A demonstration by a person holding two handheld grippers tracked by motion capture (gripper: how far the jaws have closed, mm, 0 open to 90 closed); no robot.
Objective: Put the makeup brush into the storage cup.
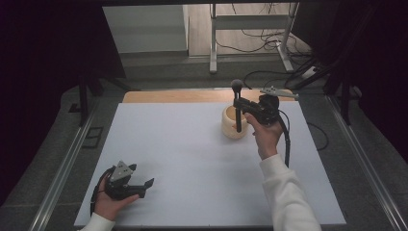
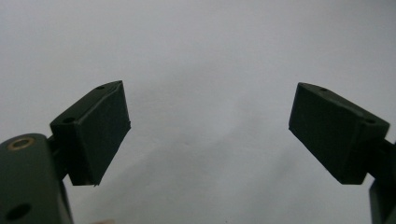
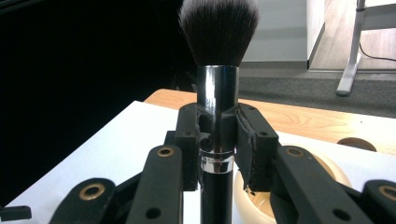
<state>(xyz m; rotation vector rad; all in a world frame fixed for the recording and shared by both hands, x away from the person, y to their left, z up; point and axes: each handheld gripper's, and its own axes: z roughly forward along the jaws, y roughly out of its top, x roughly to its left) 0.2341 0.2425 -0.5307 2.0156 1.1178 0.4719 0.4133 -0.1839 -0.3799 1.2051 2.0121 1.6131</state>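
There are two grippers: the left gripper (image 1: 144, 185) near the table's front edge, and the right gripper (image 1: 239, 103) farther back. One makeup brush (image 1: 236, 96) stands upright, one cream-coloured round holder (image 1: 230, 127) sits on the white table (image 1: 192, 159), and two hands appear, a left hand (image 1: 109, 204) and a right hand (image 1: 264, 134).

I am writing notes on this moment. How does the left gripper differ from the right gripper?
The left gripper is open and holds nothing; the right gripper is shut on a makeup brush. The left lies low at the near edge of the white table; the right is raised over a cream cup. Both are black and hand-held.
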